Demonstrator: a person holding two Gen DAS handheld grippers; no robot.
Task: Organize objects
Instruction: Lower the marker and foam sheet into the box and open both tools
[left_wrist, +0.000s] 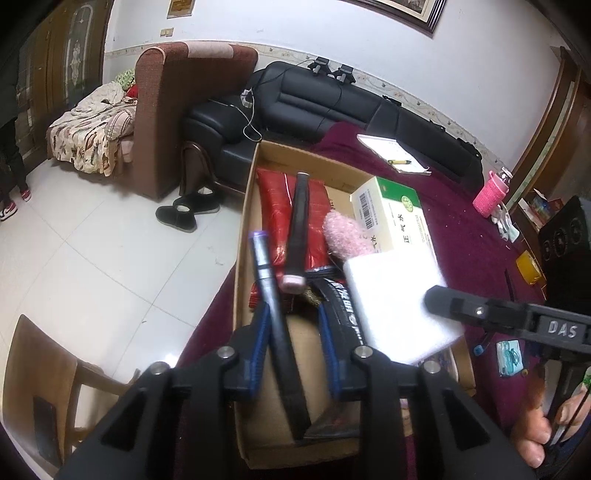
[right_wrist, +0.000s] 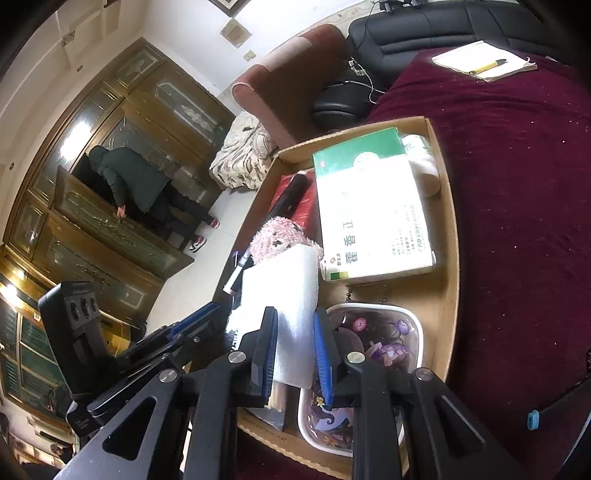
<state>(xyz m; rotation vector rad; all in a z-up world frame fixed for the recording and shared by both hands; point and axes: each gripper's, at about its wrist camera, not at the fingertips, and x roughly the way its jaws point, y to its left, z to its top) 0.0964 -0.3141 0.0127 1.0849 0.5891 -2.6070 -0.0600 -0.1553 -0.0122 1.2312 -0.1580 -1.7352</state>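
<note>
Left wrist view: cardboard box (left_wrist: 255, 192) on maroon cloth (left_wrist: 480, 236), already mostly packed. Inside the box: red packet (left_wrist: 275, 206) toward the far end, long dark tube with pink cap (left_wrist: 297, 229) lying over it, pink fuzzy item (left_wrist: 341, 236) beside that, green-and-white medicine carton (left_wrist: 391, 218) along the far-right side. Left gripper (left_wrist: 293, 332) hanging over the near end of the box, jaws roughly half open, dark marker pen (left_wrist: 271, 295) leaning against the left blue pad; firm hold or just released, cannot tell. Right wrist view: right gripper (right_wrist: 295, 350) closed on white foam block (right_wrist: 284, 314), block sticking forward out of the jaws and held above the middle of the box, near the pink fuzzy item. Patterned white dish (right_wrist: 373, 332) at the near-right corner of the box, small white jar (right_wrist: 424, 166) at the far-right corner behind the carton. Judged late in the task: most items boxed, pen and foam block likely still to be set down. Outside the box: notepad with yellow pen (right_wrist: 484, 62) on the cloth beyond the far end, pink cup (left_wrist: 491, 192) well off to the right, possibly left to sort.
</note>
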